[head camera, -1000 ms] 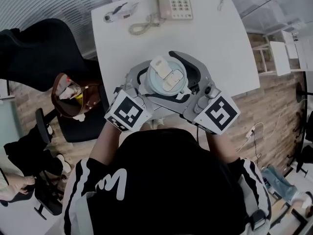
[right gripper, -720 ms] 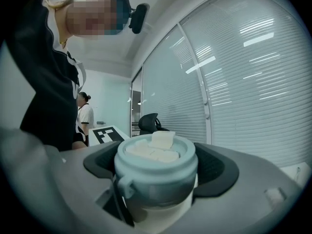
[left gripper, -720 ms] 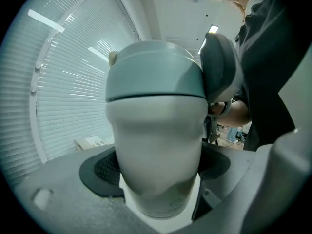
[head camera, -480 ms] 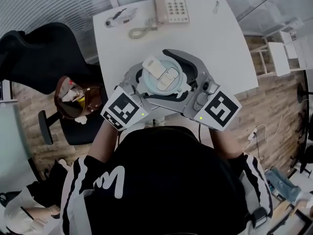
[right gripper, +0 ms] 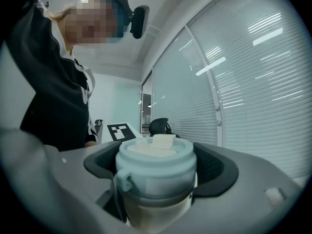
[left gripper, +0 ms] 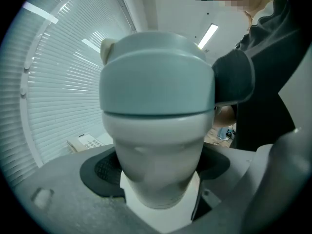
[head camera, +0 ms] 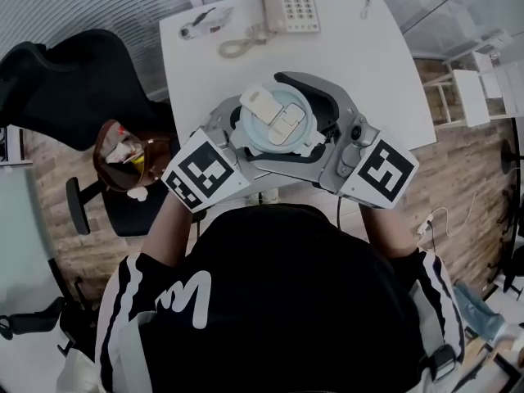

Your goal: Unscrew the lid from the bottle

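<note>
My head camera sat above the white table (head camera: 360,72) and looked steeply down; the pale blue screw lid (head camera: 274,121) lay just above frame centre and the person's black top (head camera: 278,301) filled the lower half. The left gripper (left gripper: 156,179) camera looked upward along its jaws from very close. The white plastic bottle (left gripper: 156,160) filled mid-frame, and a cream desk telephone (left gripper: 85,141) showed at lower left, the same phone that lay at the head view's top edge. The right gripper (right gripper: 156,189) camera faced that lid from the other side, equally near. Slatted window blinds (right gripper: 243,82) crossed its right half and the left gripper view's left half.
</note>
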The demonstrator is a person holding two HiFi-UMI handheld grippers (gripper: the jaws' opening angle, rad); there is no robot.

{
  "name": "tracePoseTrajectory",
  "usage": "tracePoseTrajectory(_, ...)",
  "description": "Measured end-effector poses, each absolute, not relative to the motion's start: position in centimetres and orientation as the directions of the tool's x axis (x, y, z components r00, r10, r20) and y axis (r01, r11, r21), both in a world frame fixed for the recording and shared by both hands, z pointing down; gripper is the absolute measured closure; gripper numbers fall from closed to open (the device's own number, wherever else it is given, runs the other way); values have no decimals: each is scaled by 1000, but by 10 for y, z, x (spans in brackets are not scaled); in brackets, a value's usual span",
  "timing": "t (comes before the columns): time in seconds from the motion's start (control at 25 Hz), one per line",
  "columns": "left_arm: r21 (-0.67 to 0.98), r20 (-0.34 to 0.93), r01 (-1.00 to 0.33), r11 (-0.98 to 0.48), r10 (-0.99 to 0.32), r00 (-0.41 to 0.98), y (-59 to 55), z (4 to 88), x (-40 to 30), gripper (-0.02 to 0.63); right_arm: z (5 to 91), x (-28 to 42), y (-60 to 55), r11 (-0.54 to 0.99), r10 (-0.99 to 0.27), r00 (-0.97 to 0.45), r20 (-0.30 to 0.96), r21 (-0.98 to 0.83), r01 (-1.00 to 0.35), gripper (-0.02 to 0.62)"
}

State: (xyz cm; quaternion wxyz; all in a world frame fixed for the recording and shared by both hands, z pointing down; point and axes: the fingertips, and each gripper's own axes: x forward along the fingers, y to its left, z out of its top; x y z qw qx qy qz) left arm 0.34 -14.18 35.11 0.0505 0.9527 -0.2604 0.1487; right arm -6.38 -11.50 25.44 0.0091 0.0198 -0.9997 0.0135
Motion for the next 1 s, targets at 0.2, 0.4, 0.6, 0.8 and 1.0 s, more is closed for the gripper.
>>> tracePoseTrajectory(0.2,14,289,-419,-908,-397,871,-134,336,8,178,244,-61,-106,994,104,-995,4,-29,103,141)
tracePoseTrajectory(0.4,19,267,-272,-962,-257,929,-117,325,9,178,234,-59,-92,950,304,-952,-27,-63,305,141)
tracePoseTrajectory(0.6,23,243,-171,-985,-161,957,-106,317,12,178,225,-53,-80,876,472,-879,-66,-75,476,141)
tracePoseTrajectory(0.8,19,247,-122,-992,-113,962,-100,314,14,178,223,-48,-73,794,601,-796,-74,-63,605,140)
tracePoseTrajectory(1.0,41,198,-183,-982,-172,965,-108,308,5,178,214,-54,-85,820,563,-819,-115,-44,570,138)
